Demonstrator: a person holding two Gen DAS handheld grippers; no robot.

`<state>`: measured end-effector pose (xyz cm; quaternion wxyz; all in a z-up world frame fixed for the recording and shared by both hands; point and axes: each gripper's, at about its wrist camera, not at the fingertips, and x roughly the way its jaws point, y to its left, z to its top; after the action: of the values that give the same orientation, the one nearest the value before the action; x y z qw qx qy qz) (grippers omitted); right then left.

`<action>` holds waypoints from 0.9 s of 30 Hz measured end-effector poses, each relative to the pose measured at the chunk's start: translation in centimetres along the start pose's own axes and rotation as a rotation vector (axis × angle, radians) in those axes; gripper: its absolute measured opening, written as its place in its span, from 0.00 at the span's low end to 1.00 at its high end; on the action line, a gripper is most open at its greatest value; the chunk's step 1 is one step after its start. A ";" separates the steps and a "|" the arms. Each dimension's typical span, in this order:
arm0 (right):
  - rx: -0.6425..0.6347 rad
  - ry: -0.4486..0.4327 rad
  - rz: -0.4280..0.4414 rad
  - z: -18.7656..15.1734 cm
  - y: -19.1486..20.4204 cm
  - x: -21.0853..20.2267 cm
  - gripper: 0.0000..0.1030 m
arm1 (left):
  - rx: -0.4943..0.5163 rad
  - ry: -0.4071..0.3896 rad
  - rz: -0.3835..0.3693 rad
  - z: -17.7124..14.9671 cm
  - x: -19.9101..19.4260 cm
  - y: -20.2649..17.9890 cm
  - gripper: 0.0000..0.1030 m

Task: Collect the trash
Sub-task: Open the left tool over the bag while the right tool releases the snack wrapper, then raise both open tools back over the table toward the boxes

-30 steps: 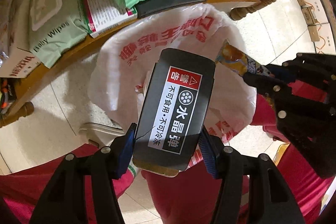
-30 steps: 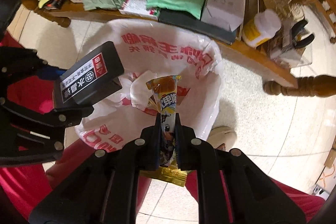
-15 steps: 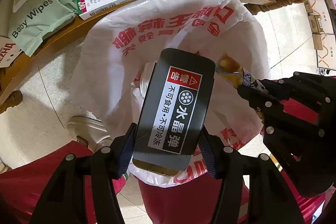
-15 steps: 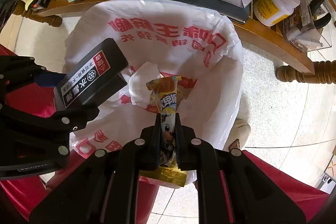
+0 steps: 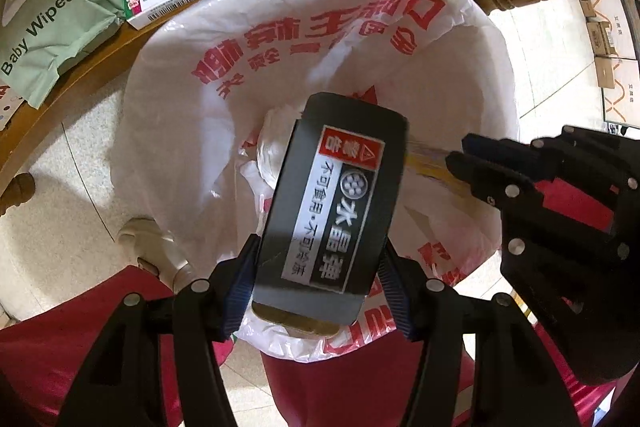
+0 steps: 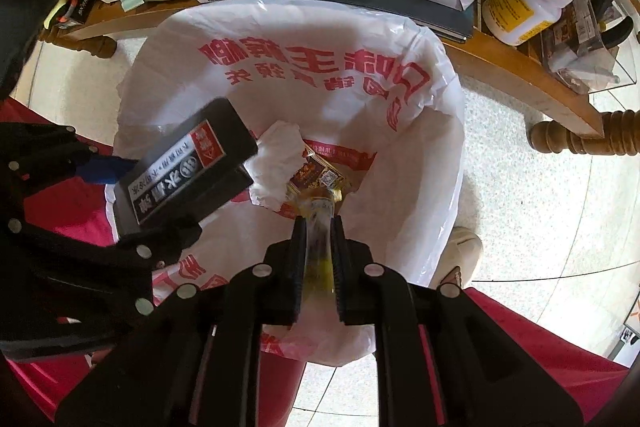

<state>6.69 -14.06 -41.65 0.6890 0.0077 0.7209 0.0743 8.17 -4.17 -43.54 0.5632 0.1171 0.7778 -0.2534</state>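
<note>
Over the white bag, the left gripper clamps a black box, while the right gripper, jaws just opening slightly, has a blurred yellow wrapper between them.

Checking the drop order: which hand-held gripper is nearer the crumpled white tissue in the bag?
Left. The left hand-held gripper holds its black box right over the tissue; the right is beside it.
</note>
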 end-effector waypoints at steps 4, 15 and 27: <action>0.001 -0.014 -0.020 0.1 -0.1 -0.2 0.36 | -0.008 0.004 0.012 -0.3 -0.1 0.1 0.60; -0.014 -0.039 -0.017 -0.4 0.0 -2.0 0.59 | 0.000 -0.043 0.069 -2.3 -2.7 -0.8 0.72; -0.215 -0.230 0.040 -3.1 2.4 -16.5 0.79 | 0.038 -0.186 0.023 -10.3 -15.7 -2.7 0.75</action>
<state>4.21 -13.91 -24.86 0.7623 -0.0432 0.6247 0.1636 3.81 0.58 -25.71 0.6333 0.1126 0.7159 -0.2714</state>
